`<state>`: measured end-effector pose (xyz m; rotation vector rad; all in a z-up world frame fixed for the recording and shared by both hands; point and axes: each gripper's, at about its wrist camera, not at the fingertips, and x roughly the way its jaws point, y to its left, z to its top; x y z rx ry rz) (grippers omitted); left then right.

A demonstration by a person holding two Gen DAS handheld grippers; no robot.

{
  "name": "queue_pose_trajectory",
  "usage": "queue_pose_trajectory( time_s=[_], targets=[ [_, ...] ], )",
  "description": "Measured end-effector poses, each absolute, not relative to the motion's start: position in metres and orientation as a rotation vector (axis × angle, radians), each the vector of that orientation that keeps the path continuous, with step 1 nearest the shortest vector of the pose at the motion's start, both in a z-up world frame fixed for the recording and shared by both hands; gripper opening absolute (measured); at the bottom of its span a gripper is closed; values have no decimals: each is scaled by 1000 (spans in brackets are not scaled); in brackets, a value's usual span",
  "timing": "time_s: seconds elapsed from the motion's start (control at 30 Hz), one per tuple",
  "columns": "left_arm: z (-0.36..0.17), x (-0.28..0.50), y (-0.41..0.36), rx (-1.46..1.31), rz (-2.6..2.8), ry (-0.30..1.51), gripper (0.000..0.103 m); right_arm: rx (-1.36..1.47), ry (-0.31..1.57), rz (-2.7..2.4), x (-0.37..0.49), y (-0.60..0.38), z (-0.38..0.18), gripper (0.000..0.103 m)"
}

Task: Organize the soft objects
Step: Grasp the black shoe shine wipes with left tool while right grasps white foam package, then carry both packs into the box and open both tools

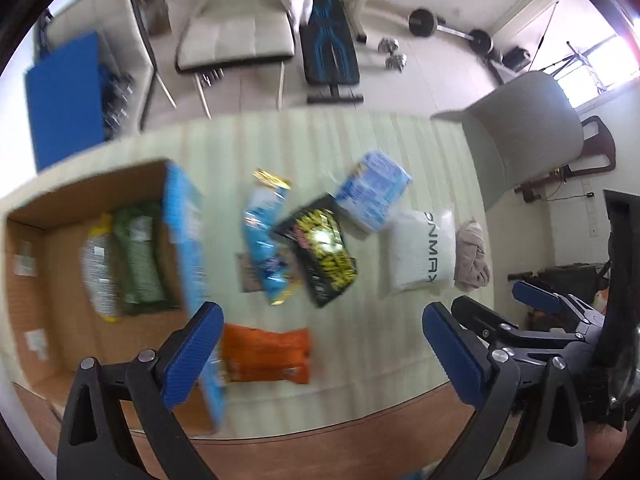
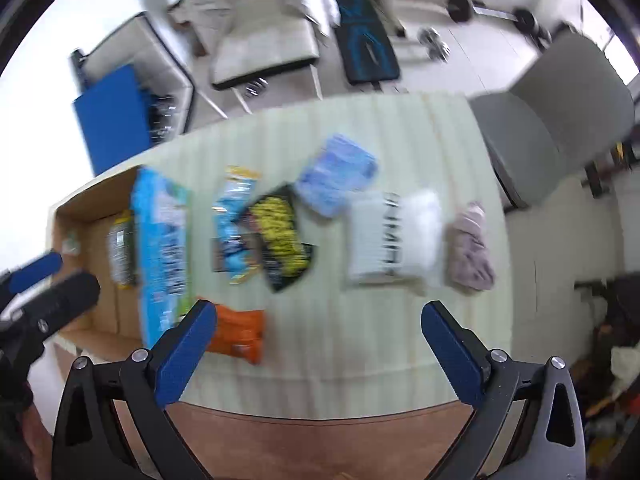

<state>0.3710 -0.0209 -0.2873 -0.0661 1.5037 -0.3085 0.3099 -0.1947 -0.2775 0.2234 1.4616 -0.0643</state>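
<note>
**Both grippers held open above a table of soft packets**

Nearest the lens, the left gripper (image 1: pixel 322 344) hangs over the near edge of the table (image 1: pixel 400 148) with its blue-padded jaws spread wide and nothing between them; the right gripper (image 2: pixel 318 344) matches it, jaws well apart and empty, and it also shows at the right edge of the left wrist view.

Going from left to right across the striped cloth: a cardboard box (image 1: pixel 48 208) stands open at the left end, with a green packet (image 1: pixel 138 256) and a clear, yellow-ended packet (image 1: pixel 98 264) lying side by side inside it. A light blue pack (image 1: pixel 186 232) lies along the box's right wall (whether it rests on the rim or leans against it is hard to tell through the blur). Just in front of that pack, close to the left gripper's left finger, lies an orange bag (image 1: pixel 266 354). Near the table's middle, a blue snack bag (image 1: pixel 264 236) and a black bag with yellow print (image 1: pixel 324 256) overlap, the black one on top. Beyond them sits a pale blue pack (image 1: pixel 372 192), touching a white pouch with dark lettering (image 1: pixel 422 252). Just beside the pouch, at the right end, lies a crumpled pinkish cloth (image 1: pixel 474 260).

Behind the table stand cream chairs (image 1: pixel 236 36) and a grey chair (image 1: pixel 528 128).
</note>
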Motion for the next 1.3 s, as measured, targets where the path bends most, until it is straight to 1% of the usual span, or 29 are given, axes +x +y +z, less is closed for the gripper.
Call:
queue_pose_trajectory(
  time_s=[0.07, 0.1, 0.17, 0.33, 0.43, 0.6, 0.8, 0.87, 0.93, 0.97, 1.0, 1.07, 1.13, 1.23, 1.3],
  targets=[
    [-321, 382, -43, -82, -304, 1583, 90, 255, 1499, -58, 323, -220, -299, 103],
    [-337, 387, -50, -98, -297, 1625, 84, 258, 1518, -66, 330, -231, -312, 103],
    [-369, 394, -58, -144, -282, 1693, 80, 267, 1560, -73, 341, -246, -336, 103],
    [-415, 413, -60, -214, -232, 1776, 79, 310, 1628, -79, 356, -274, -386, 100],
    [-434, 423, -58, -259, -201, 1814, 79, 391, 1641, -36, 360, -284, -398, 100],
    [-451, 431, -59, -268, -171, 1842, 79, 391, 1660, 3, 368, -277, -409, 100],
    [-460, 442, -60, -217, -137, 1850, 78, 312, 1687, -30, 378, -266, -422, 100],
    [-462, 445, -61, -176, -128, 1847, 75, 273, 1703, -55, 380, -265, -427, 100],
    [-464, 446, -63, -131, -119, 1835, 68, 251, 1710, -66, 379, -260, -431, 100],
    [-464, 446, -64, -108, -111, 1828, 63, 241, 1716, -70, 380, -259, -432, 100],
    [-465, 446, -65, -89, -104, 1824, 55, 235, 1718, -73, 381, -259, -432, 100],
    [-462, 447, -63, -77, -107, 1814, 48, 222, 1722, -75, 382, -257, -433, 100],
    [-462, 446, -59, -89, -106, 1808, 46, 216, 1716, -74, 382, -256, -435, 99],
    [-453, 438, -56, -90, -111, 1799, 44, 220, 1697, -71, 377, -258, -431, 94],
    [-445, 429, -53, -84, -121, 1784, 43, 230, 1679, -70, 376, -259, -427, 86]
  ],
)
